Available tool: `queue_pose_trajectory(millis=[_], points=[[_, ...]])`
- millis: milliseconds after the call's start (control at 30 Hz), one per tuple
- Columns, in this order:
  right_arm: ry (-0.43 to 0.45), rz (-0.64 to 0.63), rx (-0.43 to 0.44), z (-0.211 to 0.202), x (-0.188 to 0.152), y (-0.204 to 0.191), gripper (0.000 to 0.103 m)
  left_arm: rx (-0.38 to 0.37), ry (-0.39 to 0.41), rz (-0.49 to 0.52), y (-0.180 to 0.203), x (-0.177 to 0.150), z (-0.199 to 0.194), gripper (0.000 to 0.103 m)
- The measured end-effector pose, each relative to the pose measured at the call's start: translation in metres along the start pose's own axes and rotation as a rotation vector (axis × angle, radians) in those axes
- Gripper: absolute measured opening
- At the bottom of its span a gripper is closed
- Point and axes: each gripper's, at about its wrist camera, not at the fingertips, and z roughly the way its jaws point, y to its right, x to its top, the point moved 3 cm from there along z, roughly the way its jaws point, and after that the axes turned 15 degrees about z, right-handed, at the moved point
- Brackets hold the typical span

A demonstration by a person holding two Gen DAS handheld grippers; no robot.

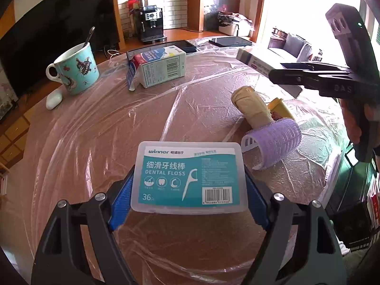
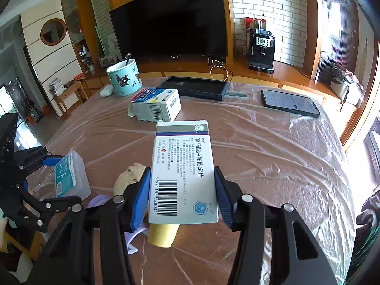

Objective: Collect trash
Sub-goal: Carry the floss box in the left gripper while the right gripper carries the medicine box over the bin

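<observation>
Left gripper (image 1: 190, 190) clamped on a floss box (image 1: 190, 178) at lower centre, right gripper (image 2: 181, 194) clamped on a pill box (image 2: 184, 173) mid-frame, both above a plastic-covered table (image 2: 273, 154).

I see a white brick wall (image 2: 258, 7) behind a big dark television (image 2: 168, 21) on a long wooden sideboard (image 2: 285, 71). A black coffee machine (image 2: 261, 49) stands there too. Bright daylight pours through the window (image 1: 308, 4).
</observation>
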Motion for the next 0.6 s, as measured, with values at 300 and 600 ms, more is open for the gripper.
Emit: queue_pose_trajectory(millis=[300,600], points=[[0.014,-0.017,0.044,-0.024,-0.022,-0.015,0.050,0.039,0.015,-0.077,0.003,-0.010,-0.016,0.082],[0.021,-0.039,0.088,-0.047,-0.043,-0.033,0.050,0.067,0.042,-0.119,0.008,-0.019,-0.035,0.082]])
